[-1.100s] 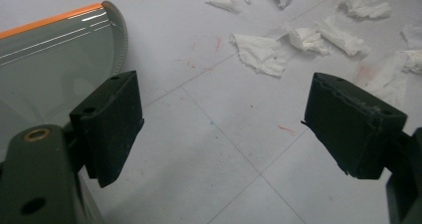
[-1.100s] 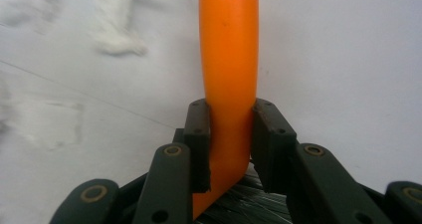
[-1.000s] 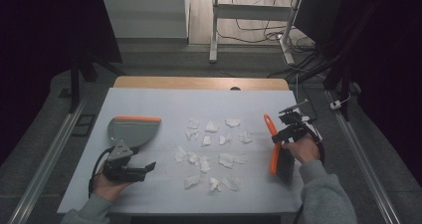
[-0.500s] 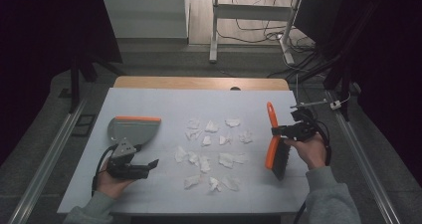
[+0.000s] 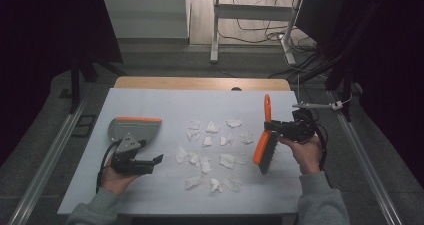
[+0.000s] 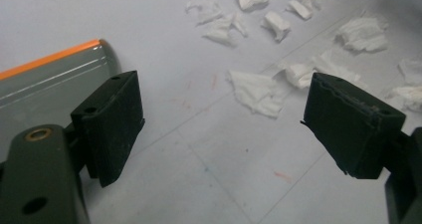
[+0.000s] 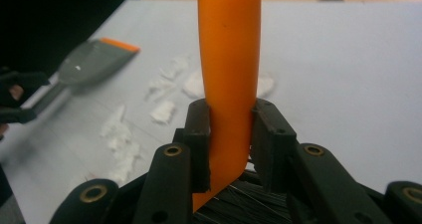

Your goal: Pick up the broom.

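On pale table [image 5: 150, 105] (dark room), right tool [image 7: 230, 134] clamping brush [image 7: 229, 59], left tool [image 6: 224, 129] wide, seemingly empty.

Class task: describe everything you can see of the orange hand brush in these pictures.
The brush has a smooth orange back and handle that look like plastic, with dark bristles beneath. A hole shows at the handle's tip. It is held at the right side of the table, handle pointing away from the person and the bristle end nearest them. The right gripper is shut on the brush, jaws pressing either side of the handle just above the bristles. It lies right of the scattered paper scraps; whether the bristles touch the table cannot be told.
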Demonstrator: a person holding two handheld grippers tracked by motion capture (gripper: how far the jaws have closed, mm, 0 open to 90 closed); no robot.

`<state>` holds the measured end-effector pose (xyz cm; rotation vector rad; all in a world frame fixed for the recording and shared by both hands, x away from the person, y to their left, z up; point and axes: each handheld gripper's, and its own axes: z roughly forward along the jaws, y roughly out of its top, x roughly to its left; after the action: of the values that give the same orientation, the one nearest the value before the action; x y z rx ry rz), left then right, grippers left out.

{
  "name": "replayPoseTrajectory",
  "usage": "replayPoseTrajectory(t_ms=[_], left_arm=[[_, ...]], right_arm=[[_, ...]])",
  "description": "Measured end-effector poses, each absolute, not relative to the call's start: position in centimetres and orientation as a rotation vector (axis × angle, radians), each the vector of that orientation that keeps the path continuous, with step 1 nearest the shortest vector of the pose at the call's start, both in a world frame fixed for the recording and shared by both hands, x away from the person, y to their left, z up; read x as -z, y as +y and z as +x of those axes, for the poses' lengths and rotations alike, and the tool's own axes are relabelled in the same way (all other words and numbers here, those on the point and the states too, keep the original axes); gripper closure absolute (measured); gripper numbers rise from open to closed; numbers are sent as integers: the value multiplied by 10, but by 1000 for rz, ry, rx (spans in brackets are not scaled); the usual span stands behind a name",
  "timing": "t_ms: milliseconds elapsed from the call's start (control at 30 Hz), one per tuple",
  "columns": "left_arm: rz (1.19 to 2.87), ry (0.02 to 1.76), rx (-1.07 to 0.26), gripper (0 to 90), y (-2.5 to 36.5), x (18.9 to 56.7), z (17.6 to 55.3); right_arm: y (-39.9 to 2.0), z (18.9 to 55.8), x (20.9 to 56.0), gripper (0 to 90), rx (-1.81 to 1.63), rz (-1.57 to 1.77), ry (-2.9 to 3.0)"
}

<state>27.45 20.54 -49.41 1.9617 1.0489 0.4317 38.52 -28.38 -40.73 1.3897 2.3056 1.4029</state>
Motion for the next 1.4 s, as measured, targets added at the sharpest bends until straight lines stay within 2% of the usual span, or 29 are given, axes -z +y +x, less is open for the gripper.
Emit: replayPoseTrajectory(t_ms=[400, 900, 1400], left_arm=[[1971, 987, -418, 168, 182, 478, 278], [1974, 828, -346, 169, 126, 449, 286], [2020, 732, -269, 179, 73, 461, 288]], right_arm=[[-241, 383, 407, 712, -1606, 1248, 2328], [-215, 375, 408, 711, -1754, 1239, 2200], [-186, 370, 423, 711, -1769, 1268, 2139]])
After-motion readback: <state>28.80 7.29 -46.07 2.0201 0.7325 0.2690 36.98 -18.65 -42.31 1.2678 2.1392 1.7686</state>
